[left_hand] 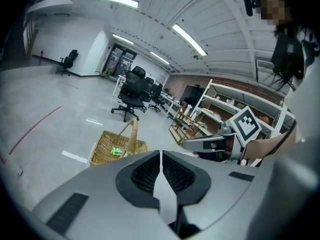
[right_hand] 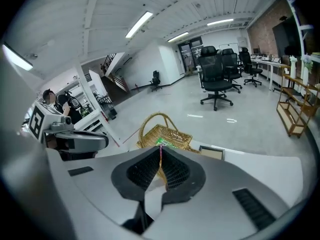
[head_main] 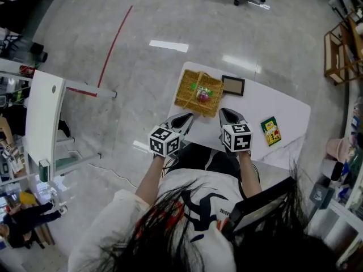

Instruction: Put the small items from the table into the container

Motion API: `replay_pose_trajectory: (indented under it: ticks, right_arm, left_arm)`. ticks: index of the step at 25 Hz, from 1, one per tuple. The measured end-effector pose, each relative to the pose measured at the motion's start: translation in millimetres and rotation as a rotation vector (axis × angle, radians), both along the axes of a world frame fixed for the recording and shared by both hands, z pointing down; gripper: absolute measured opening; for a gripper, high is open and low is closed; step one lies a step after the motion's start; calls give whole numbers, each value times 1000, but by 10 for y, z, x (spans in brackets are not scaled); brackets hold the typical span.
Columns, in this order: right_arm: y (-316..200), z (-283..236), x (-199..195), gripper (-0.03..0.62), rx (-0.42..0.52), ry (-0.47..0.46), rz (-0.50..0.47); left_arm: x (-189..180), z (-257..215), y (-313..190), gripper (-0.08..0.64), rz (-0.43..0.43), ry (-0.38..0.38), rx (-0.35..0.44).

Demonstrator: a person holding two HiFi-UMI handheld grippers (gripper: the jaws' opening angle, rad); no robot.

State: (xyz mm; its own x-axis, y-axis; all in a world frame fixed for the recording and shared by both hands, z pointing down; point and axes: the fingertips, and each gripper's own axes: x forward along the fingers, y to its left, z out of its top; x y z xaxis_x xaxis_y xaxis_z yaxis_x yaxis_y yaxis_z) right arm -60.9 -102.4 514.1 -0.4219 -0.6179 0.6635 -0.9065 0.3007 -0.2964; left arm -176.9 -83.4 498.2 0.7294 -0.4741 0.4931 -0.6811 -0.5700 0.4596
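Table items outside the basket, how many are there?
2. A dark framed panel lies just right of the wicker basket, and a green-and-yellow box lies nearer the right end of the table. Its near edge is hidden, so more may lie there.

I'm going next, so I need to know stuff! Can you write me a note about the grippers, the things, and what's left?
Left gripper: shut, empty, near the basket.
Right gripper: shut, empty, beside it.
Done: the basket, at the far end of the table, holds a green item and a pink item.
Left: the crayon box on the table's right side; perhaps the dark frame next to the basket.
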Motion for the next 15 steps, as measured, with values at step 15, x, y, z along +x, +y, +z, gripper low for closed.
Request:
replay_pose_trajectory:
  ticks: [15]
  right_arm:
    - [553,-201,311,20,32,-25,100]
  left_arm:
    - [438,-108,253,6,169,-23,67]
